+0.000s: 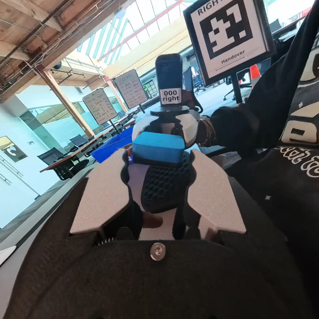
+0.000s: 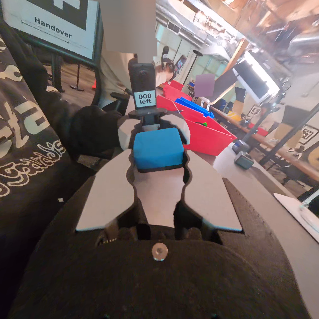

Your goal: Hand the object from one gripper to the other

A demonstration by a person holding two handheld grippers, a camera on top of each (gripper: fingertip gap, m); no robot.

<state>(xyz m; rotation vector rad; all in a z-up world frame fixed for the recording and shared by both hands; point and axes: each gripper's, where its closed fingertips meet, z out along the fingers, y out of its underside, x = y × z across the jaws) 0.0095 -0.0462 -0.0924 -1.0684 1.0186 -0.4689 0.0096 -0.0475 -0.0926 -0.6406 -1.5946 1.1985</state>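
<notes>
Block (image 2: 158, 149), blue over a thin black base, is pinched by right gripper (image 2: 158, 156); left gripper (image 1: 158, 153) spread.

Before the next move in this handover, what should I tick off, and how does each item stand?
1. Right gripper shut on the blue block: ok.
2. Left gripper fingers flank the block's other end: ok.
3. Left gripper closed on the block: not ok, gaps show on both sides.
4. Block sits level between the fingers: ok.
5. Black textured thing under the block clear of it: cannot tell.
</notes>
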